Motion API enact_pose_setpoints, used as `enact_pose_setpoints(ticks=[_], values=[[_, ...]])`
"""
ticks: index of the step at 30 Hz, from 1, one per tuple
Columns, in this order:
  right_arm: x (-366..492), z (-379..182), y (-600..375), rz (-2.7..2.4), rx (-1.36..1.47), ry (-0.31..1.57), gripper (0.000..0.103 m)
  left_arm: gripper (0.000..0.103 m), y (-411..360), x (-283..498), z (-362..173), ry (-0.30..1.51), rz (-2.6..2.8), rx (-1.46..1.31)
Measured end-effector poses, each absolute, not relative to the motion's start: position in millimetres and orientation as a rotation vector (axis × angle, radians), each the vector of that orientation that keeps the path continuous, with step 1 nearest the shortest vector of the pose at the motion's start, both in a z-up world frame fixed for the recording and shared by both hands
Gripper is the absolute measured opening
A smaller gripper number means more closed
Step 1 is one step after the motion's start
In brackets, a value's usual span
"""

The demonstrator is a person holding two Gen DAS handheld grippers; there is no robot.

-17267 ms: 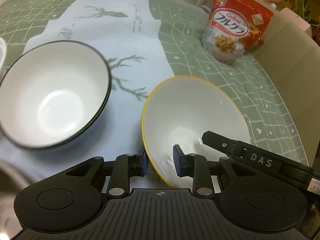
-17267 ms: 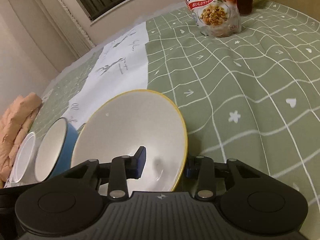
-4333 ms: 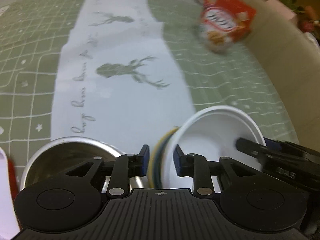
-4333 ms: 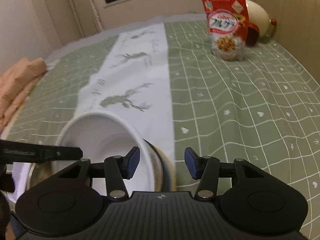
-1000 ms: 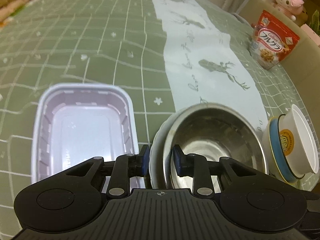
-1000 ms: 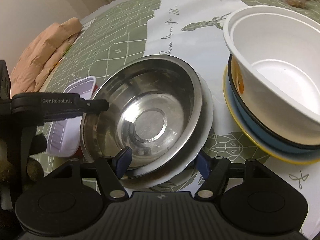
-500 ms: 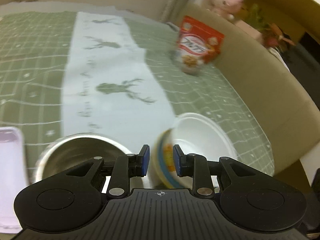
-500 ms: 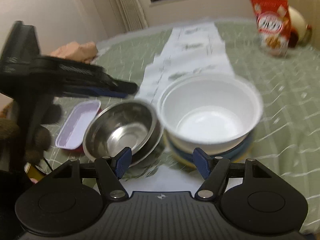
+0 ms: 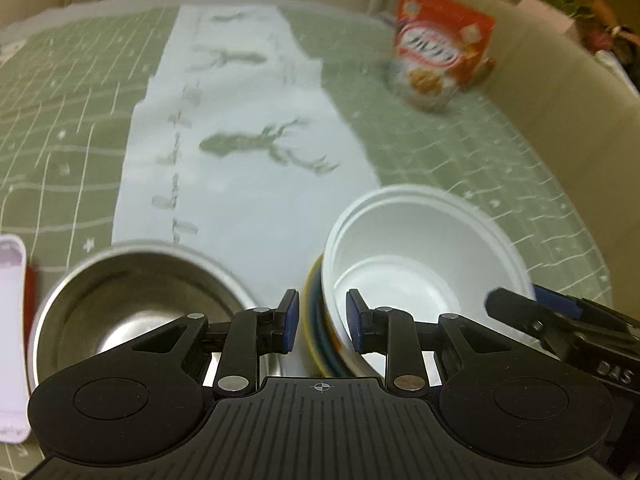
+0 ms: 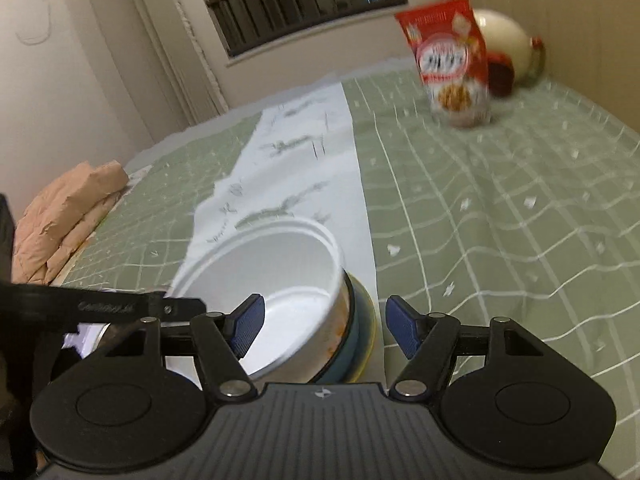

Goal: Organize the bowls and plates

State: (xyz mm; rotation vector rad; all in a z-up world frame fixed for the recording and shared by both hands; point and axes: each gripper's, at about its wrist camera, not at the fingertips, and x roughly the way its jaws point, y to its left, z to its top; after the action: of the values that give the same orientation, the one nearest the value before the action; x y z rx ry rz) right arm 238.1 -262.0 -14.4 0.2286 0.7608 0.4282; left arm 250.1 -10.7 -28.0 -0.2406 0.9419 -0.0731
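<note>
Bowls sit nested in one stack [image 9: 424, 276] just ahead of both grippers, the white one on top inside a blue one and a yellow-rimmed one at the bottom; nesting them by size keeps the pile low and stable. In the left wrist view the left gripper [image 9: 322, 326] hangs above the near rim of that stack, its jaws parted narrowly, with the stacked rims showing in the gap but no pad pressing on them. It looks lined up to pinch the wall of the stack, though that is only a guess. To the left of its jaws lies the steel bowl [image 9: 136, 300], apparently resting on a white plate, kept apart from the stack, probably because its wide mouth will not nest inside the white bowl. Further left, at the picture's edge, is a pale tray [image 9: 12, 320].

In the right wrist view the right gripper [image 10: 324, 326] stands with jaws wide and empty. The stack's right-hand wall lies between and below them, the white bowl [image 10: 276, 280] mostly ahead of the left jaw. Nothing is held by either gripper. The spacing suggests the two come at the stack from opposite sides, one hand per rim, so the pile can be steadied or shifted as a whole.

Far ahead of the jaws a cereal bag [image 10: 452, 60] stands upright on the green cloth [image 10: 500, 200], well apart from the dishes. Both views are blurred.
</note>
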Motion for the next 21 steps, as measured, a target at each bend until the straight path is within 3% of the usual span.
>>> enact_pose_setpoints(ticks=[9,10,13,21], values=[[267,-69,-267,0.474,0.387,0.935,0.068,0.031,-21,269,-57,1.039,-0.039,-0.279],[268,-72,-268,0.489,0.402,0.947,0.068,0.037,-24,271,-61,1.053,-0.045,-0.281],[273,-81,-271,0.547,0.470,1.000,0.068,0.043,-31,273,-64,1.054,-0.053,-0.281],[286,-98,-268,0.587,0.593,1.068,0.067,0.046,-34,268,-67,1.041,-0.050,-0.316]])
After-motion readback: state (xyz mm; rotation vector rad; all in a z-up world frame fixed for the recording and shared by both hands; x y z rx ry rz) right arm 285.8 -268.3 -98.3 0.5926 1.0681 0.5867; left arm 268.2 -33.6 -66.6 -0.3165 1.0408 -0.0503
